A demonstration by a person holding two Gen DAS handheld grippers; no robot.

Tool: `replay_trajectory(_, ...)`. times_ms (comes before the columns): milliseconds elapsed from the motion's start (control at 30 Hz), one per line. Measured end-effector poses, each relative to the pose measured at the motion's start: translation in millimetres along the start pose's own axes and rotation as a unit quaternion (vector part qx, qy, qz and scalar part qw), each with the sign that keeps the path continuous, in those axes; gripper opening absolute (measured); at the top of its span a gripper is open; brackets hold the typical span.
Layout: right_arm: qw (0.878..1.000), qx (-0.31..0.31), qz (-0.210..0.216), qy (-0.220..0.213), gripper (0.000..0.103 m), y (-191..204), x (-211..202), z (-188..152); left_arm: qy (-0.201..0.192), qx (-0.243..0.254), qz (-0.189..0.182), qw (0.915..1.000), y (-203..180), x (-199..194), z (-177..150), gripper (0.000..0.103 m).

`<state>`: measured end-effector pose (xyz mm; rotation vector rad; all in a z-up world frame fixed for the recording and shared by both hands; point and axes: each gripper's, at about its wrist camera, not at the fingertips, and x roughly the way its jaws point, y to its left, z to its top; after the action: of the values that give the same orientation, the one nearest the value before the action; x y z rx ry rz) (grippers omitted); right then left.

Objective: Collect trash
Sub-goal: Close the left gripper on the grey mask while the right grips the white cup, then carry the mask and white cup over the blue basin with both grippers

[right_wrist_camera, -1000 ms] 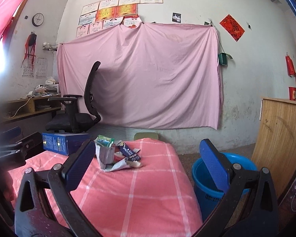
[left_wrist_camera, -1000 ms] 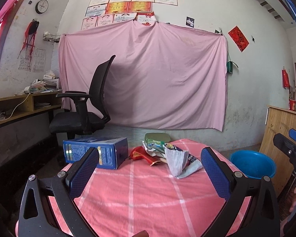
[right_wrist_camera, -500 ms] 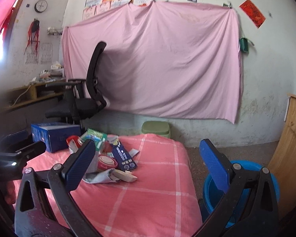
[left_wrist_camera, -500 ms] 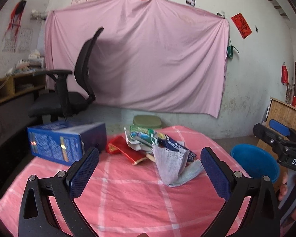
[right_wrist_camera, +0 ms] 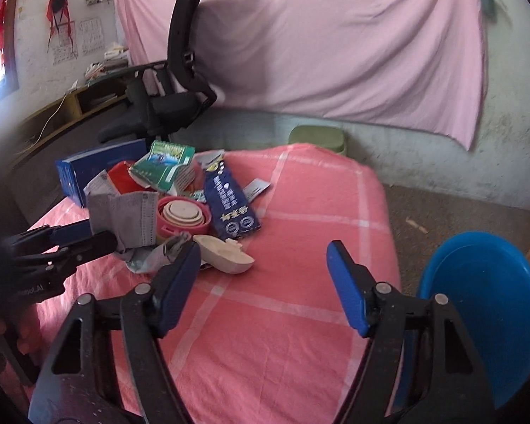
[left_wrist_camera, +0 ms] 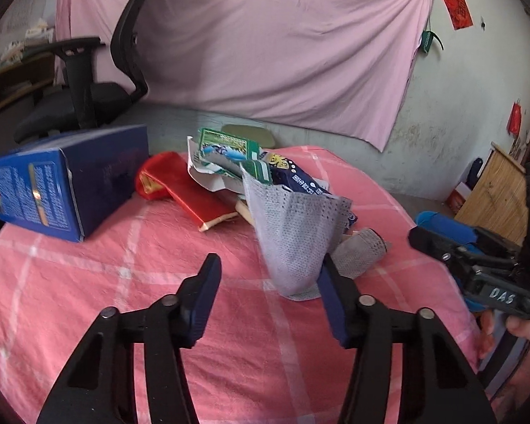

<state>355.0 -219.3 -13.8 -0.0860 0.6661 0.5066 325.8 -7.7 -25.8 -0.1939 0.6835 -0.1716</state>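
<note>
A heap of trash lies on the pink checked tablecloth [left_wrist_camera: 130, 247]: a grey face mask [left_wrist_camera: 293, 226], a red packet [left_wrist_camera: 190, 194], a green carton [left_wrist_camera: 226, 145], a dark blue packet [right_wrist_camera: 229, 205], a pink round lid [right_wrist_camera: 183, 215] and a beige piece [right_wrist_camera: 226, 254]. My left gripper [left_wrist_camera: 268, 268] is open, its right finger touching the mask's edge. My right gripper [right_wrist_camera: 261, 261] is open above the cloth, to the right of the heap. The blue bin [right_wrist_camera: 484, 304] stands on the floor at the table's right.
A blue box [left_wrist_camera: 67, 180] lies at the table's left. A black office chair [right_wrist_camera: 173, 95] stands behind the table, a green stool [right_wrist_camera: 318, 137] beyond its far edge. A wooden cabinet [left_wrist_camera: 494, 190] is at the right. A pink sheet hangs on the wall.
Both grippers have moved forward and tilted down toward the trash heap. The left gripper's fingers have narrowed and reached the grey mask.
</note>
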Motion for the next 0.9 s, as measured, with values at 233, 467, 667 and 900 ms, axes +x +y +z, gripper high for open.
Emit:
replay_trajectory(233,0.998,-0.023,0.015,0.060,0.078,13,30,3,0.023,-0.002,-0.022,0.9995,-1,3,3,0.016)
replay_trajectory(467,0.995,-0.045,0.015,0.093,0.062,24,45,6,0.021,-0.005,-0.005,0.9997,-7,-6,-1,0.005)
replay_trajectory(667,0.992,-0.069,0.013,0.102,0.033,33,45,3,0.021,-0.010,0.008,0.9997,-12,-14,-3,0.003)
replay_trajectory(900,0.994,-0.072,0.013,0.085,0.030,37,32,0,0.015,-0.007,0.021,0.9996,-17,-29,-11,0.003)
